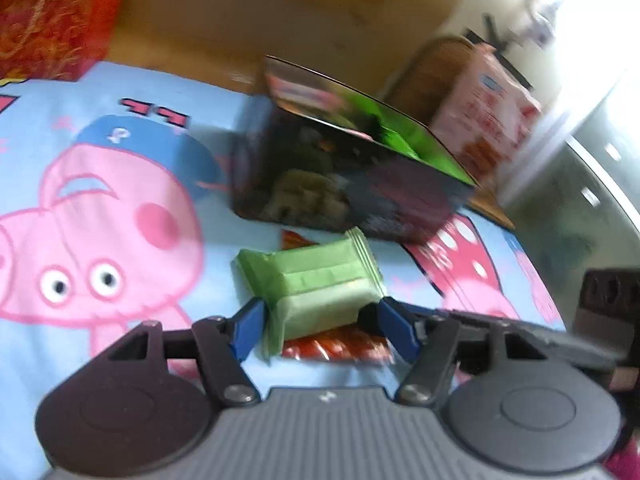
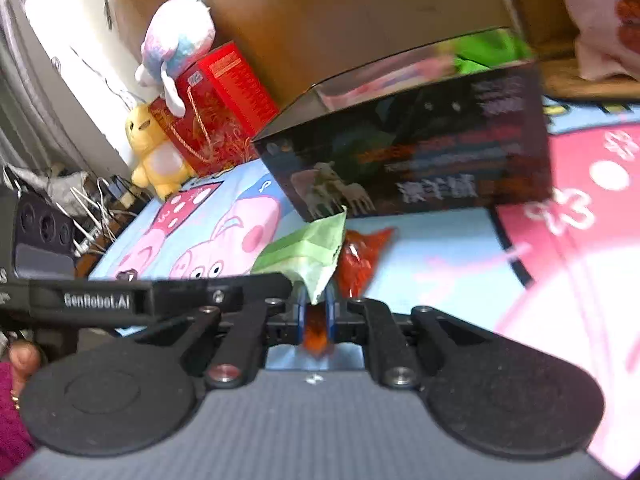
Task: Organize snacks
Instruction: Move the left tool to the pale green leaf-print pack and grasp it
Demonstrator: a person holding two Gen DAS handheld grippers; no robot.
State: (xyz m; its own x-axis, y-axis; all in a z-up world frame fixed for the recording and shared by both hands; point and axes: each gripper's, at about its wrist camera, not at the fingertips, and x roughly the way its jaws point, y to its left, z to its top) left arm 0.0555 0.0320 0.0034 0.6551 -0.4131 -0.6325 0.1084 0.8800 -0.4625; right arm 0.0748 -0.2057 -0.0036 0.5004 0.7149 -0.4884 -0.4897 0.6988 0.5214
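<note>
Snacks lie just ahead of both tools on a cartoon-printed sheet, close to a dark open box.

From the left wrist view, the left tool stands half spread, one blue finger on each side of a green packet. The fingers are at the near end of the packet, but whether they already press on it I cannot tell. The packet runs away from the tool, its long axis pointing toward the box. Under it lies a red packet, which shows only at the near edge and a little at the far side. The box is straight ahead of the tool, beyond the packets, so the way to it is short.

From the right wrist view, the right tool is pressed nearly together, and a corner of the green packet sits between its fingers; it seems pinched there. This view shows what the other hides: the red packet lies just right of the green one, and something orange is low between the fingers. Green and pink things lie inside the box. I judge that both tools are on the same packet.
</note>
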